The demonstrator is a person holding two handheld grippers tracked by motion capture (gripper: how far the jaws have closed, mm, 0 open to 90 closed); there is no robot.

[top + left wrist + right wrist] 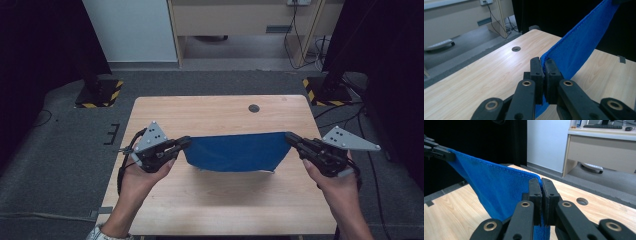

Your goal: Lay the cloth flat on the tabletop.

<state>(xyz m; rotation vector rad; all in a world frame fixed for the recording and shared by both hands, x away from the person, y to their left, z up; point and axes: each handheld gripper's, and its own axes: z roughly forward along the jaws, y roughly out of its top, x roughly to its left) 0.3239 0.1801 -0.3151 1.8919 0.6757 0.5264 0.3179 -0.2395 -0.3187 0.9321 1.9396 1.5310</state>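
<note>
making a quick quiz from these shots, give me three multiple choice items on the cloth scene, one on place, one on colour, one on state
1. Where is the cloth?
A. stretched between the two grippers above the table
B. folded flat at the table's far edge
C. lying on the floor

2. What colour is the cloth?
A. red
B. blue
C. white

3. How do the jaws of the left hand-held gripper stand?
A. wide open, away from the cloth
B. shut on nothing
C. shut on a corner of the cloth

Answers:
1. A: the high view shows it hanging between the left gripper and the right hand-held gripper, over the table.
2. B: it is blue in all three views.
3. C: the left gripper view shows the cloth's corner pinched between its jaws.
</note>
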